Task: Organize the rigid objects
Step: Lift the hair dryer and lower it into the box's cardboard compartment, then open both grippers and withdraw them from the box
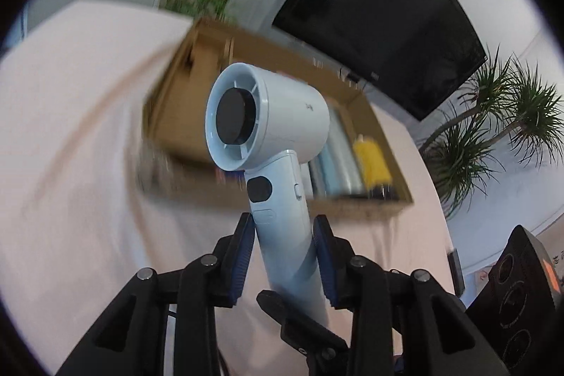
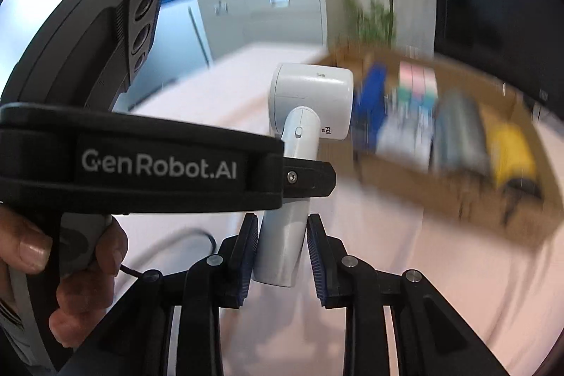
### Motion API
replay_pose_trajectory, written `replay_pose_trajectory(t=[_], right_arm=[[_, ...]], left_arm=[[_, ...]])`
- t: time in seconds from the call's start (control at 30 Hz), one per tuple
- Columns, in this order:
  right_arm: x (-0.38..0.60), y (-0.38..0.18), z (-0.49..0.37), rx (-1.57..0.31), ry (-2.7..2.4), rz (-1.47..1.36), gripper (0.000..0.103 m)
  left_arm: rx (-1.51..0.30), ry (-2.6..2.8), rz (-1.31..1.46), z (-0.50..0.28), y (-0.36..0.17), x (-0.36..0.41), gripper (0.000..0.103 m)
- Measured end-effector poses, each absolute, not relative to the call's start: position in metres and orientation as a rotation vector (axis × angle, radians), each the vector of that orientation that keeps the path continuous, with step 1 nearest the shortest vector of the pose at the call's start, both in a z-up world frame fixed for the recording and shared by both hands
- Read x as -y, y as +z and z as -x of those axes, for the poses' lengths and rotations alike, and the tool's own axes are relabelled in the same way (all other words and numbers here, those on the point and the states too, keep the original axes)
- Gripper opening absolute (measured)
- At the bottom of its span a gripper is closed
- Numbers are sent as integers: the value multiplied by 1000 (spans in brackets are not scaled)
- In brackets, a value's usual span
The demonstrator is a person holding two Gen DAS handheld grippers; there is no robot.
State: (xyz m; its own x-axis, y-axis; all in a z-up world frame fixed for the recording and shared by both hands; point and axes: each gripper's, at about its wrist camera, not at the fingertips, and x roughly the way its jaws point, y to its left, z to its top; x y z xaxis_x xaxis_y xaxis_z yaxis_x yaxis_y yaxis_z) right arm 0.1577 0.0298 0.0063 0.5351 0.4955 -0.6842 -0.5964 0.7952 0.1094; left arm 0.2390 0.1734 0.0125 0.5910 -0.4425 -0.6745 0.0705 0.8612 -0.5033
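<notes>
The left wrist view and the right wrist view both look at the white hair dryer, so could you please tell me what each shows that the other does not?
Only the left wrist view shows the hair dryer's round vented end with its dark centre.

Only the right wrist view shows the person's hand and the "GenRobot.AI" lettering on the left hand-held gripper, plus a blue item in the cardboard box.

Both show the dryer's handle between blue pads, the box and its yellow item.

Both wrist views look closely along their fingers, sharing the hair dryer [image 1: 268, 115] and cardboard box [image 2: 440, 164].
</notes>
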Motion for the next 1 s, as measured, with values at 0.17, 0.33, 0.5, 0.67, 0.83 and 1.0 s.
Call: replay_pose_trajectory(t=[0.17, 0.33, 0.5, 0.67, 0.83, 1.0], right_arm=[[-71, 34, -248, -749, 632, 70, 27], [-105, 11, -337, -906, 587, -19, 27], [-115, -32, -381, -1067, 496, -58, 27], [-115, -32, -383, -1073, 488, -80, 33], [-78, 2, -340, -896, 457, -58, 87], [-40, 18, -276, -726, 293, 113, 98]], left_arm=[[-906, -313, 395, -329, 40, -208, 33], [-1046, -342, 416, -407, 1, -231, 33], [-1165, -398, 457, -434, -50, -231, 33], [-1112, -369, 353, -418, -29, -229, 35], [-807, -90, 112, -341, 35, -238, 79], [-520, 122, -37, -238, 63, -215, 102]])
